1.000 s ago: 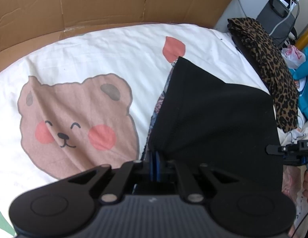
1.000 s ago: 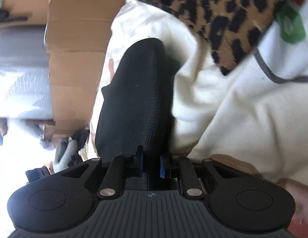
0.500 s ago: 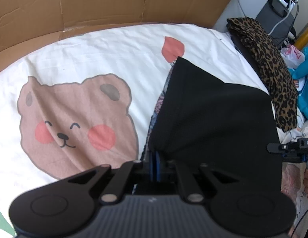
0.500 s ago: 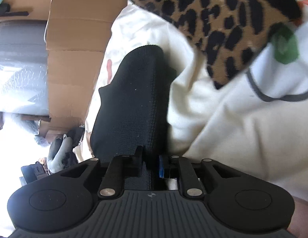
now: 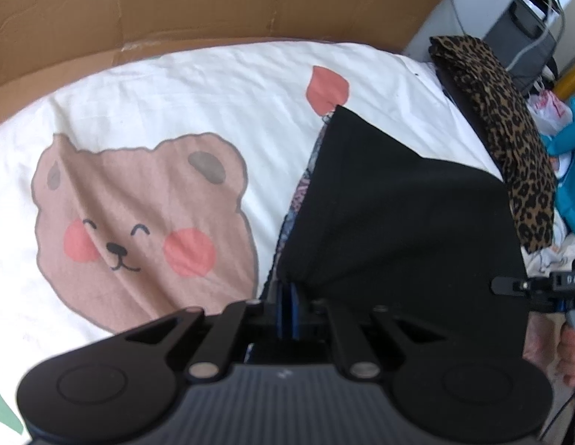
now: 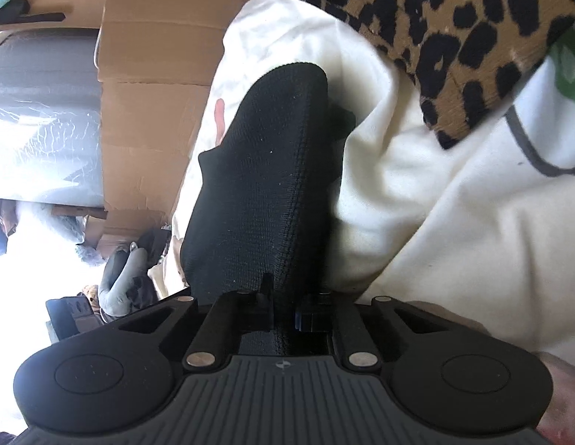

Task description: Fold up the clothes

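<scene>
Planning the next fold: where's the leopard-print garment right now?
In the left wrist view, the leopard-print garment lies far right on the bear sheet, beside the black garment.

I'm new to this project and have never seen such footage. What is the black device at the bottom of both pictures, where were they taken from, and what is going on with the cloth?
No robot here: a person holds a two-finger gripper in each hand, each carrying a wide-angle camera looking along its fingers. The black shape at the bottom is the gripper's own body. One picture comes from the left gripper, the other from the right gripper. Both pinch edges of one black garment; the left's jaws are easing open, the right's are closing. It lies on a white sheet printed with a bear face. A leopard-print cloth lies beside it, and cardboard stands behind.
</scene>
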The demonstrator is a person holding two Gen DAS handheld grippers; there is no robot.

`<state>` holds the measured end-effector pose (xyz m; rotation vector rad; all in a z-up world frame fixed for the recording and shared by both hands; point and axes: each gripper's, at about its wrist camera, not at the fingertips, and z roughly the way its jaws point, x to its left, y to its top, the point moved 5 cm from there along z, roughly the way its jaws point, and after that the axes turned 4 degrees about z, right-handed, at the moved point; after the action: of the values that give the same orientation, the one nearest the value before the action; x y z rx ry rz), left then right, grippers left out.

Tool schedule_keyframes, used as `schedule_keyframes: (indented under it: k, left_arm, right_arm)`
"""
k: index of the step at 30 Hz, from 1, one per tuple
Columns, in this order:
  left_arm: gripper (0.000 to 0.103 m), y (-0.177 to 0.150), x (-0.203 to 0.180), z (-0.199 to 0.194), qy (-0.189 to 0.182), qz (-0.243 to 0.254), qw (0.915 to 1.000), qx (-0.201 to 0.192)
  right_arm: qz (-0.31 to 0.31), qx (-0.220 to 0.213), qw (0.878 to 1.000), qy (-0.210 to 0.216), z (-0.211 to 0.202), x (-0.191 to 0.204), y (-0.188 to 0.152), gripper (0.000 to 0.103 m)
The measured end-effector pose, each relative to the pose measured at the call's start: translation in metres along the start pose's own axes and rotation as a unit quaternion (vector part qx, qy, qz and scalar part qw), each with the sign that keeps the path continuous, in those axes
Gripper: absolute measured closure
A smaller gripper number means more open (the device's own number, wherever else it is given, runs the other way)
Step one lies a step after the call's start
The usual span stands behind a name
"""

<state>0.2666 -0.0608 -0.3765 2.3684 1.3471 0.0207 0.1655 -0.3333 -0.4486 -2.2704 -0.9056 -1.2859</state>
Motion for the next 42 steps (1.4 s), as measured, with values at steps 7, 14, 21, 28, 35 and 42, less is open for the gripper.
schedule_keyframes:
  k: [7, 14, 21, 28, 35, 42]
  left_arm:
    - [0.085, 0.008, 0.012, -0.011, 0.005, -0.019, 0.9997, 0.012]
    - [0.059, 0.027, 0.012, -0.016, -0.009, -0.029, 0.9995, -0.008]
    - [0.043, 0.029, 0.007, -0.003, -0.037, -0.034, 0.9987, -0.004]
    - [0.04, 0.025, 0.01, 0.015, -0.058, -0.037, 0.9976, 0.002]
    - [0.037, 0.029, 0.012, 0.03, -0.119, -0.041, 0.9921, 0.004]
    - [0.023, 0.023, 0.009, 0.044, -0.16, -0.051, 0.9856, 0.018]
  right_arm:
    - [0.003, 0.0, 1.0, -0.004, 0.001, 0.0, 0.001, 0.096]
    - [0.006, 0.002, 1.0, -0.009, 0.002, 0.001, 0.001, 0.096]
    - [0.01, -0.002, 1.0, -0.005, 0.002, 0.0, -0.001, 0.096]
    - [0.004, 0.009, 1.0, -0.016, 0.003, 0.003, 0.003, 0.096]
    - [0.001, 0.021, 0.999, -0.03, 0.007, 0.008, 0.006, 0.096]
    - [-0.001, 0.023, 0.999, -0.039, 0.01, 0.01, 0.007, 0.095]
